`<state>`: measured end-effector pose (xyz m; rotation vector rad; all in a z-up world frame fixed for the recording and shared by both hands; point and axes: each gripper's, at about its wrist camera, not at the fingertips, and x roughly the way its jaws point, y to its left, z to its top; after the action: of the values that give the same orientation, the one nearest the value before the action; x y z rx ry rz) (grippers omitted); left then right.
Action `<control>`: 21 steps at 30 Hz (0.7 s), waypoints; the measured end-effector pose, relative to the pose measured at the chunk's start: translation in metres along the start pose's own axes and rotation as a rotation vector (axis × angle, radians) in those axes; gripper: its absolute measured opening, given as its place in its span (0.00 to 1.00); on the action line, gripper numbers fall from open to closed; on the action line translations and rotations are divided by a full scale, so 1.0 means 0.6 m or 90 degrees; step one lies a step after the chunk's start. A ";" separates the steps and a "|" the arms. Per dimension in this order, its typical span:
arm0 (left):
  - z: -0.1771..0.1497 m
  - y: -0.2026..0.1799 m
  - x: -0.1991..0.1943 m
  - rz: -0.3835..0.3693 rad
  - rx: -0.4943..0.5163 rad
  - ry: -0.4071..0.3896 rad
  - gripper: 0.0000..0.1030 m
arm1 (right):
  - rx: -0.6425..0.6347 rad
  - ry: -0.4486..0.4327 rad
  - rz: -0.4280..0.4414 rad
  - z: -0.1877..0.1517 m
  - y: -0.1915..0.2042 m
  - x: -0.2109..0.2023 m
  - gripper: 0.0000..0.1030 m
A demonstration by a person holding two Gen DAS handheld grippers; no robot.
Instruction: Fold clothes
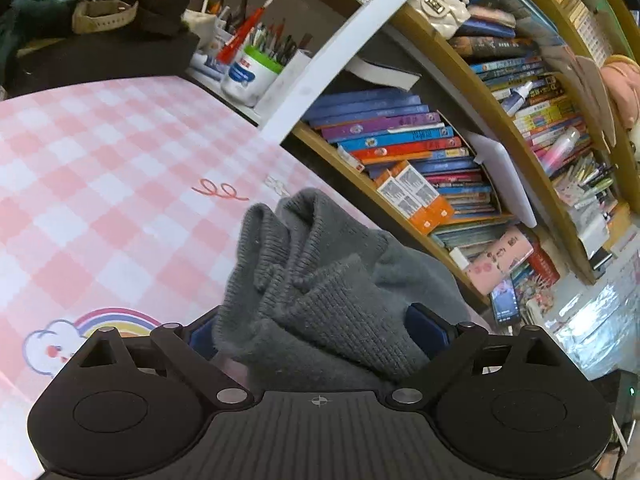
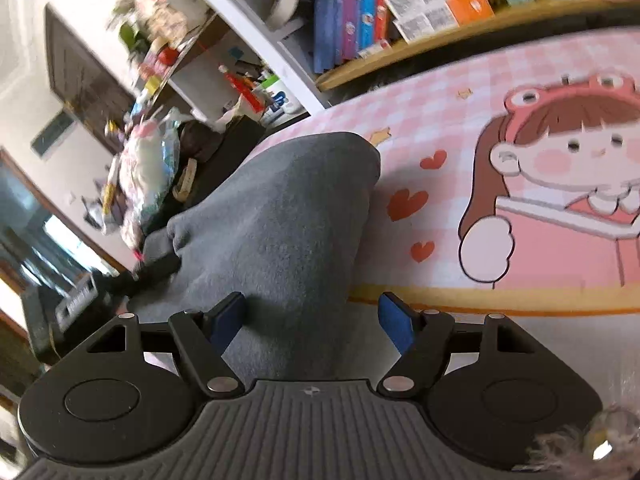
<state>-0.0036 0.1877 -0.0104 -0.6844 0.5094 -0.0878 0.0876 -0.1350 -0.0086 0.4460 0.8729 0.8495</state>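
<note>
Grey garment: a grey knitted garment lies bunched on the pink checked tabletop; its ribbed cuffs or hem ends stand up in folds in the left wrist view, while the right wrist view shows a smoother grey stretch running away from the camera.

Garment and left jaws: the ribbed knit fills the gap of the left gripper. The jaws stand wide, blue pads out at either side; the fabric reaches or overlaps the left-hand pad, and whether the pads touch the knit cannot be told. No squeeze is visible.

Garment and right jaws: the smooth grey cloth passes between the jaws of the right gripper, lying toward the left-hand blue pad. The other pad stands clear of the fabric, over bare tabletop. These jaws are apart and clamp nothing.

Tabletop: the cover carries a rainbow-and-cloud print near the left gripper and a cartoon girl in a frog hat with red hearts just beside the garment in the right wrist view.

Surroundings: a wooden bookshelf packed with colourful books rises behind the tabletop's far edge. A white cup of pens and brushes stands at the far corner, near a dark pile of clutter. The right wrist view is blurred toward its left edge.
</note>
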 end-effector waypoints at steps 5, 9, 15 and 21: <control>-0.008 -0.021 0.004 -0.003 0.020 -0.001 0.70 | 0.059 0.014 0.039 0.005 -0.010 0.016 0.45; -0.011 -0.034 -0.002 -0.027 0.029 -0.012 0.58 | -0.032 -0.026 0.022 0.004 0.022 -0.006 0.32; -0.009 -0.026 0.014 -0.036 0.013 0.021 0.67 | -0.068 -0.037 -0.005 0.007 0.025 -0.015 0.35; -0.002 -0.007 0.036 -0.045 -0.035 0.062 0.81 | 0.010 -0.003 0.006 0.013 -0.001 0.007 0.56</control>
<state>0.0152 0.1788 -0.0178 -0.7539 0.5830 -0.1749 0.0956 -0.1323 -0.0067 0.4672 0.8738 0.8506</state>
